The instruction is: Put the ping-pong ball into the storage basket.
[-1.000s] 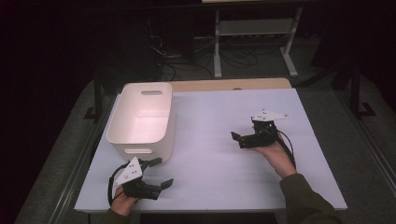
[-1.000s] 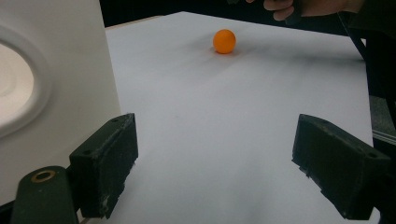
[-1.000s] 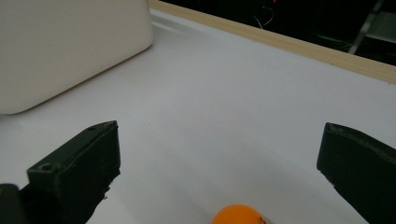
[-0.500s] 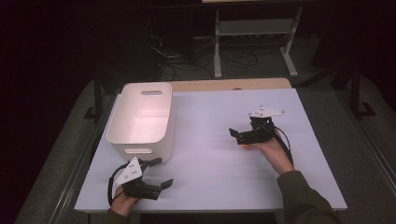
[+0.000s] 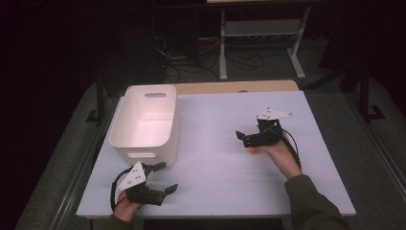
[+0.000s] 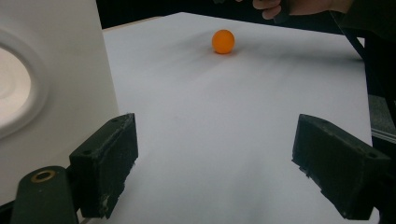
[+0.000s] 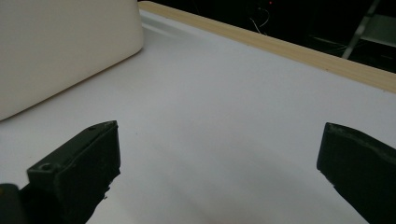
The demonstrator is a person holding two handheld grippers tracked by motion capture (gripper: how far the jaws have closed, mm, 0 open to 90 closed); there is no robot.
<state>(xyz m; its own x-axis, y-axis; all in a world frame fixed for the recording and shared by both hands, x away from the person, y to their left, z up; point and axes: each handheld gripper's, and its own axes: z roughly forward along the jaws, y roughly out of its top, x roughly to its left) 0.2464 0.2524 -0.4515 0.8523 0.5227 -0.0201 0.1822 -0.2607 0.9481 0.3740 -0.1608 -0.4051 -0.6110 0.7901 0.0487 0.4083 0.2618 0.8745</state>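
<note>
small orange ball point(image 6: 223, 41) lies loose on the white table top point(image 5: 210, 158), just under the right gripper point(image 5: 249, 139), whose jaws are spread and hold nothing. the white plastic bin point(image 5: 143, 120) looks empty, so picking up and binning are likely both left. left gripper point(image 5: 160, 179) rests spread beside the bin.

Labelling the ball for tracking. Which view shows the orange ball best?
The left gripper view: the orange ball sits whole and unblocked on the white table, beyond the open jaws. In the high view just an orange sliver peeks out under the right gripper. The right gripper view looks past it.
</note>
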